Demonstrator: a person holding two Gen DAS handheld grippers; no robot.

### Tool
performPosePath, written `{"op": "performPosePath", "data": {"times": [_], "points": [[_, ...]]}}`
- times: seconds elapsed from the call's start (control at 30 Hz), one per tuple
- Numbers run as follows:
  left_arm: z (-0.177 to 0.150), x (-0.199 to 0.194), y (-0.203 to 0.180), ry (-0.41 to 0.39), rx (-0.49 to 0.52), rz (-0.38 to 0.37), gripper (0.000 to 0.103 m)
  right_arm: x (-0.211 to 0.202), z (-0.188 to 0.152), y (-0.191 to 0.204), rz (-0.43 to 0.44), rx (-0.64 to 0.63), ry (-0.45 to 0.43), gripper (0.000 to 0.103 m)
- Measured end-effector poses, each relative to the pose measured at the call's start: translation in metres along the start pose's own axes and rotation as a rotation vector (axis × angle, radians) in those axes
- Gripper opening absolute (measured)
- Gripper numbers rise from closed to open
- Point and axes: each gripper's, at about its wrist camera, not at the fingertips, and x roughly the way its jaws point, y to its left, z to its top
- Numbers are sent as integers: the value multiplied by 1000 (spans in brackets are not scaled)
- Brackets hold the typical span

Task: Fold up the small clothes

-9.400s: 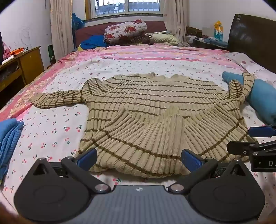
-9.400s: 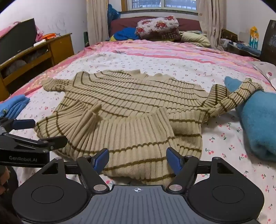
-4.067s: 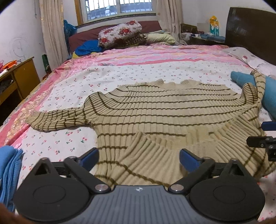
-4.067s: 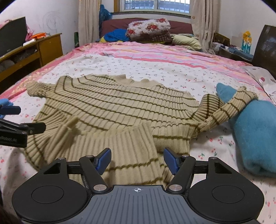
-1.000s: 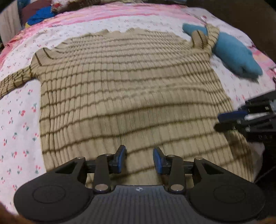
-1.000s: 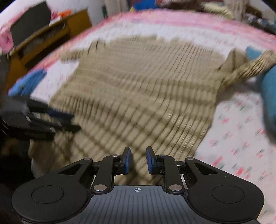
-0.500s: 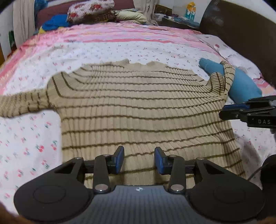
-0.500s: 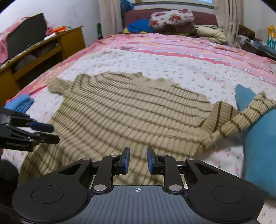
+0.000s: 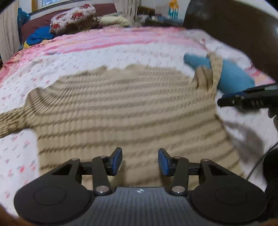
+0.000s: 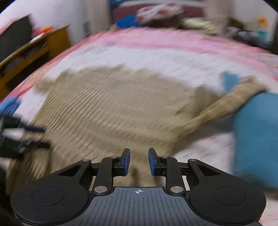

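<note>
A beige sweater with brown stripes (image 9: pixel 125 111) lies spread flat on the bed, also in the right wrist view (image 10: pixel 111 107). Its left sleeve (image 9: pixel 10 120) stretches out to the left; its right sleeve (image 10: pixel 231 102) lies over a blue towel. My left gripper (image 9: pixel 139 160) hovers over the hem, its jaws partly open with nothing between them. My right gripper (image 10: pixel 138 162) is over the hem's right part, its jaws a narrow gap apart and empty. Each gripper shows in the other's view, the right one (image 9: pixel 246 100) and the left one (image 10: pixel 20 137). Both views are motion-blurred.
The bed has a white cherry-print sheet (image 9: pixel 17 153) and a pink cover (image 9: pixel 104 41). A rolled blue towel (image 10: pixel 257 132) lies at the right, blue cloth (image 10: pixel 8 104) at the left edge. Pillows (image 9: pixel 73 15) are at the head, a wooden desk (image 10: pixel 34 50) on the left.
The folded-up hem has been pulled down, so the sweater lies flat. In the last half second both grippers have opened a little wider and the views have shifted with blur.
</note>
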Motion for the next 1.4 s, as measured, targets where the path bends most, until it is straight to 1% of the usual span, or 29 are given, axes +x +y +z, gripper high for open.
{"op": "performPosePath", "data": {"times": [0.07, 0.13, 0.23, 0.3, 0.43, 0.53, 0.6, 0.73, 0.83, 0.87, 0.93, 1.07, 1.13, 1.23, 1.4], "points": [[14, 11, -7, -31, -21, -32, 51, -5, 16, -21, -68, 54, -44, 24], [27, 19, -15, -52, -22, -49, 51, -5, 36, -42, -138, 91, -81, 24], [47, 35, -28, -70, -36, -85, 51, 5, 63, -68, -214, 140, -103, 24], [58, 47, -36, -76, -42, -103, 51, 16, 78, -80, -273, 151, -109, 24], [72, 69, -52, -66, -51, -115, 51, 44, 95, -98, -346, 190, -85, 24], [79, 85, -62, -51, -54, -126, 51, 58, 99, -106, -375, 204, -59, 24], [81, 92, -68, -46, -49, -137, 51, 67, 103, -105, -393, 184, -48, 24], [79, 99, -81, -36, -40, -158, 51, 81, 108, -99, -439, 106, -9, 27], [72, 97, -84, -29, -38, -165, 51, 87, 110, -100, -478, 74, 12, 25], [70, 96, -83, -19, -35, -169, 51, 87, 110, -100, -484, 68, 17, 21], [66, 96, -80, -12, -38, -165, 51, 87, 110, -101, -491, 57, 25, 18], [64, 91, -73, -20, -55, -164, 51, 79, 111, -103, -472, 83, 31, 6], [63, 85, -69, -32, -65, -167, 51, 74, 112, -100, -468, 86, 27, 5], [61, 79, -62, -45, -84, -166, 51, 62, 113, -91, -450, 85, -13, 5], [58, 68, -47, -64, -128, -165, 52, 42, 118, -56, -368, 43, -83, 5]]}}
